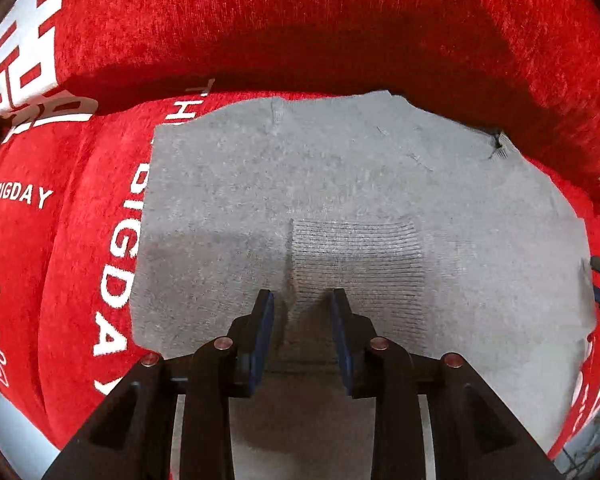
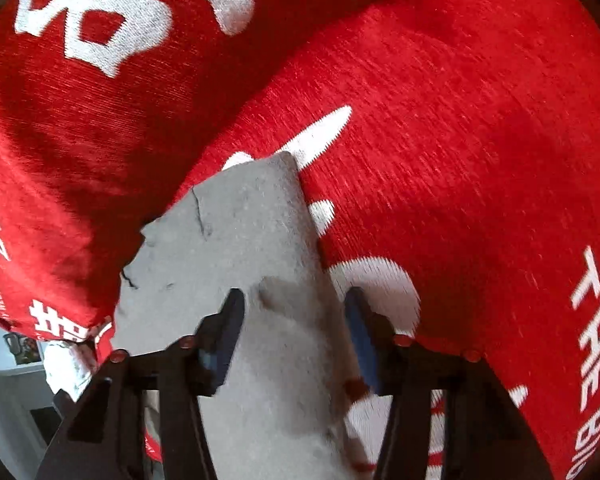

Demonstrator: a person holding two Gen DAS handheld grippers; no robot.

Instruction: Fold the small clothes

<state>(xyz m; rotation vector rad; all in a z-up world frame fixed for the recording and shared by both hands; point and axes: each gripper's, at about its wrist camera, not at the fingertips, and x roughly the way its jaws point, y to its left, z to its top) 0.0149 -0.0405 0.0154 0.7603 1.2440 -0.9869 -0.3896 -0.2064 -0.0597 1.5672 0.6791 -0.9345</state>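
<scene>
Left wrist view shows the grey knitted garment [image 1: 340, 200] lying flat on a red cover [image 1: 300, 32] printed with white lettering, which appears to be draped over a sofa seat and its backrest. The knit reads as light, soft and floppy, with no stiffness of its own, so it should drape and slide on itself when lifted; a pinch through both layers at an edge or corner looks like the safest hold, and the ribbed cuff [image 1: 356, 256] folded onto the middle of the garment offers a thicker, firmer band to take. A small dark mark, perhaps a label or loose threads, shows at the far right corner [image 1: 500, 146]. The left gripper [image 1: 302, 300] points steeply down over the near edge of the cuff with its blue-padded jaws a modest gap apart; the pads press on nothing, and whether the tips touch the knit I cannot tell. In the right wrist view the same garment [image 2: 240, 232] runs as a narrow grey strip away from the camera, and the right gripper [image 2: 296, 300] straddles it with jaws apart, one finger over the grey cloth and the other at its right edge by the red cover [image 2: 460, 120], gripping nothing.
</scene>
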